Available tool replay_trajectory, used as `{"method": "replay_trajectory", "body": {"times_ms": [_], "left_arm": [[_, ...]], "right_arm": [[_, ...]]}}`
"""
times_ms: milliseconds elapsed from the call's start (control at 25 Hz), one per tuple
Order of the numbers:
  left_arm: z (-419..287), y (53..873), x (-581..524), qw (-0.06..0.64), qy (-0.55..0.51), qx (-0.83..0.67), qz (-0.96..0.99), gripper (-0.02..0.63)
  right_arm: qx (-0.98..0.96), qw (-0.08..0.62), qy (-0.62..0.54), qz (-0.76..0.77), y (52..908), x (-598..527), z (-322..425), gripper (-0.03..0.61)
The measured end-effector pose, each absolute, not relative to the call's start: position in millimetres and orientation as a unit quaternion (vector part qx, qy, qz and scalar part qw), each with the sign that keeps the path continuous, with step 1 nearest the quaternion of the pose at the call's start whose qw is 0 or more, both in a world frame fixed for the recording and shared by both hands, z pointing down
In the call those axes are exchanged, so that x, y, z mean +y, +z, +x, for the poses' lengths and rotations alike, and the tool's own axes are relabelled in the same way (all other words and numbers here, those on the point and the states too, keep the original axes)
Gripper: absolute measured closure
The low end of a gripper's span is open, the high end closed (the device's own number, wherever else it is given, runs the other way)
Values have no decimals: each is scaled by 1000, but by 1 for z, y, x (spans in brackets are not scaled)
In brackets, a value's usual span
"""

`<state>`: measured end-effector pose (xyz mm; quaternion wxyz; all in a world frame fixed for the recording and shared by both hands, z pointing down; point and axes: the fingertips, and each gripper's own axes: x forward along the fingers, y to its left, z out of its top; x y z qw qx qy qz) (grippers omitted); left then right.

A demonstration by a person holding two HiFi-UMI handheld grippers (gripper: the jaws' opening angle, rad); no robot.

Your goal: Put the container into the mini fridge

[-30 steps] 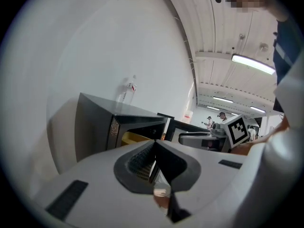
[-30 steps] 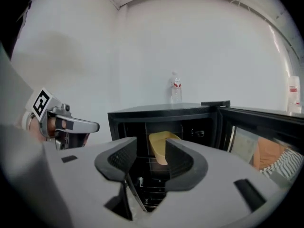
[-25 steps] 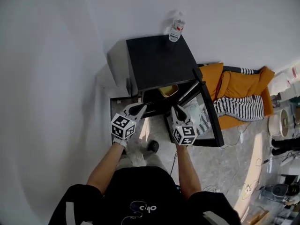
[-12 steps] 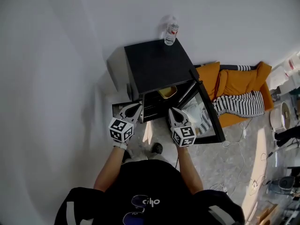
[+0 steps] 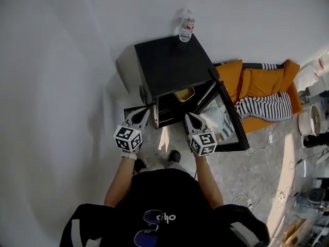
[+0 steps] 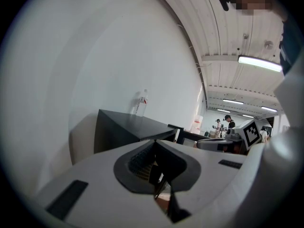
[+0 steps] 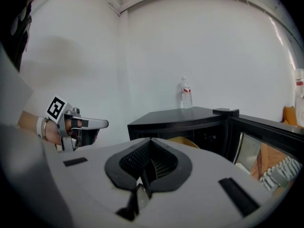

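Left gripper point(image 5: 144, 112) — jaws together, nothing between them, held just in front of the mini fridge point(image 5: 169, 60). Container point(image 5: 184, 93) — yellow, already sitting inside the open compartment. Right gripper point(image 5: 189, 117) — closed and empty, beside the door point(image 5: 231, 118), which stands wide open. Likely remaining: shutting the door. Best pushed at its free edge, swung steadily until it seats.

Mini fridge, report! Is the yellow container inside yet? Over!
Left gripper shut, empty. Right gripper shut, empty. Yellow container inside mini fridge. Door open, nothing in the way.
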<state>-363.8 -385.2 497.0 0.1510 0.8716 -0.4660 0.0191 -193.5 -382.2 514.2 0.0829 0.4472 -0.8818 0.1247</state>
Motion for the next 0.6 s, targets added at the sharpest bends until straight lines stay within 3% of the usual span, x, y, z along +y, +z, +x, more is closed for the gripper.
{"method": "replay_trajectory", "body": {"times_ms": [600], "left_arm": [[-363, 507, -389, 163, 32, -461, 872, 606]], "right_arm": [[-887, 99, 120, 434, 520, -389, -203, 571]]}}
